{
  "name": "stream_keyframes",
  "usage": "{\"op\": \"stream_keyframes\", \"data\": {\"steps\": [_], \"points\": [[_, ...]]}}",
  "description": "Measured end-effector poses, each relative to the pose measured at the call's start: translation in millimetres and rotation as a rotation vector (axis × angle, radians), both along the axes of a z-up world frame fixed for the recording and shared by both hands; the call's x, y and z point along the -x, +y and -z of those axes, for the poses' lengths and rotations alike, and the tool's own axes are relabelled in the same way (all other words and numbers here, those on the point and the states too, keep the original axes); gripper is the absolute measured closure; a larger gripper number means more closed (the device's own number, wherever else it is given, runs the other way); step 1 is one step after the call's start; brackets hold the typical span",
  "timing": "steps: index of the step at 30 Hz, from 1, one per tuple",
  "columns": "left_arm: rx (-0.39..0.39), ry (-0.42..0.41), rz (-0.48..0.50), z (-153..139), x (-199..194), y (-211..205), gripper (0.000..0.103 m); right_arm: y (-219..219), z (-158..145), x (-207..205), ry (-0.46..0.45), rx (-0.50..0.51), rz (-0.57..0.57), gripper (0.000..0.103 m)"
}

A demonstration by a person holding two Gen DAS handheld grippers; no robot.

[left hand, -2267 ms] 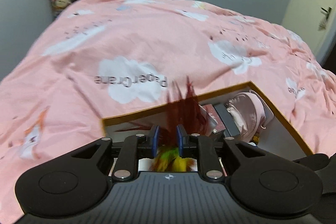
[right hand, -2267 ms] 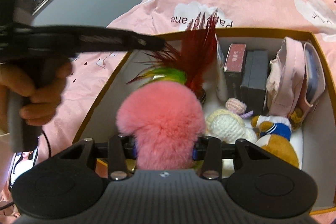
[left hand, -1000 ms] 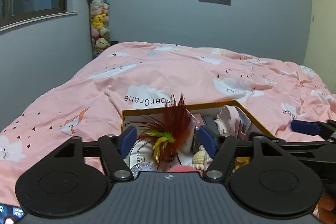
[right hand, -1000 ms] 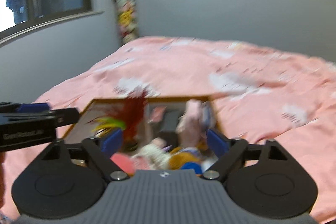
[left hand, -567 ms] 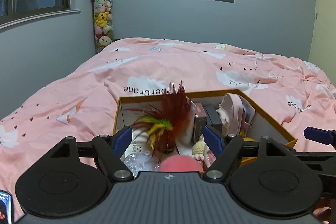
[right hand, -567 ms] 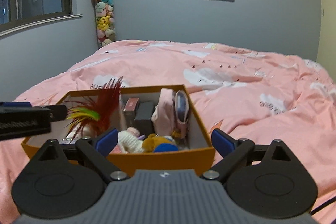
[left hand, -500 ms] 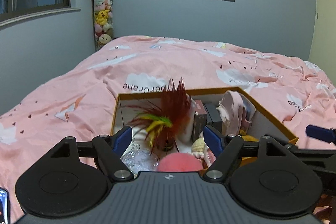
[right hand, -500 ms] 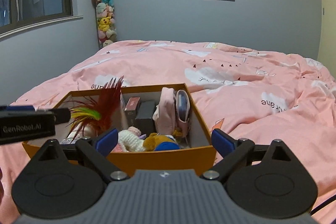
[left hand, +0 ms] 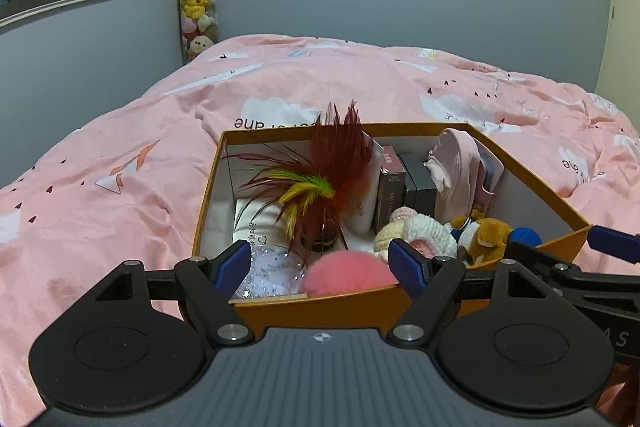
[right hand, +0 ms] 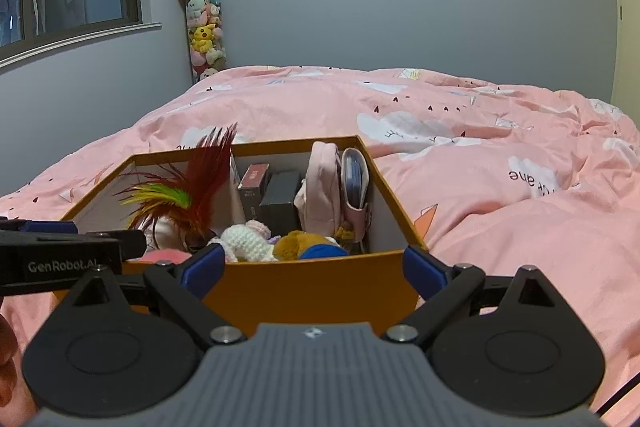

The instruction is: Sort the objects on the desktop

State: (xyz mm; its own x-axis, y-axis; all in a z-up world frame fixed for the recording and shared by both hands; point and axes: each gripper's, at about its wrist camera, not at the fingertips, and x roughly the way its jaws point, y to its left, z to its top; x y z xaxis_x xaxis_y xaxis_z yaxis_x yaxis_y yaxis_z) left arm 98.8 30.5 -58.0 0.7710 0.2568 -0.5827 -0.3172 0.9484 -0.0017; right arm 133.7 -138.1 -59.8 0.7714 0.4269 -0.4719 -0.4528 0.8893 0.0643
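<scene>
An orange box (left hand: 320, 307) (right hand: 312, 287) sits on the pink bed, filled with sorted things. Inside it stand a red, yellow and green feather toy (left hand: 320, 179) (right hand: 192, 195), a pink pompom (left hand: 348, 273), a crocheted white doll (left hand: 424, 231) (right hand: 248, 241), a brown plush (left hand: 486, 233) (right hand: 296, 245), small dark boxes (left hand: 416, 187) (right hand: 280, 203) and a pink pouch (left hand: 456, 167) (right hand: 324, 187). My left gripper (left hand: 322, 265) hangs open just before the box's near wall, nothing between its fingers. My right gripper (right hand: 312, 267) is open too, its blue pads wide apart in front of that wall.
A pink duvet (left hand: 120, 187) (right hand: 500, 207) with cloud prints covers the bed all around the box. A tall clear tube of plush toys (left hand: 196, 7) (right hand: 204, 27) stands in the far corner by a window. A door (left hand: 624, 3) is at the right edge.
Both grippers let go of the feather toy and the pompom, opened wide and drew back from the box. Over the last second both views sank slightly toward the box's near wall.
</scene>
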Motion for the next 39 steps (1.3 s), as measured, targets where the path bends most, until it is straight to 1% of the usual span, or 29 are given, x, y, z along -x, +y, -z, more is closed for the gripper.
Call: {"op": "stream_keyframes", "data": {"steps": [4,7,10,13,17,19,26,30,39], "points": [[0.005,-0.003,-0.008,1,0,0,0.014,0,6,-1,0.021,-0.007,-0.012,0.002],[0.039,-0.002,-0.017,3,-1,3,0.014,3,13,-4,0.062,0.006,-0.033,0.001],[0.047,-0.004,-0.017,3,-1,5,0.013,4,18,-6,0.08,0.013,-0.029,0.001],[0.049,-0.002,-0.02,3,-1,5,0.013,3,13,-3,0.052,0.006,-0.026,0.001],[0.052,0.001,-0.018,4,-1,6,0.013,4,2,4,-0.036,0.014,-0.038,0.001],[0.052,0.001,-0.018,4,-2,6,0.012,4,-1,3,-0.063,0.015,-0.034,0.001],[0.054,0.005,-0.019,4,-2,6,0.012,6,1,-14,-0.056,0.014,-0.008,0.001],[0.047,0.015,-0.026,6,-4,6,0.012,11,6,-9,-0.085,0.05,-0.019,0.001],[0.061,0.025,-0.026,6,-4,8,0.012,11,10,-8,-0.095,0.047,-0.011,0.001]]}}
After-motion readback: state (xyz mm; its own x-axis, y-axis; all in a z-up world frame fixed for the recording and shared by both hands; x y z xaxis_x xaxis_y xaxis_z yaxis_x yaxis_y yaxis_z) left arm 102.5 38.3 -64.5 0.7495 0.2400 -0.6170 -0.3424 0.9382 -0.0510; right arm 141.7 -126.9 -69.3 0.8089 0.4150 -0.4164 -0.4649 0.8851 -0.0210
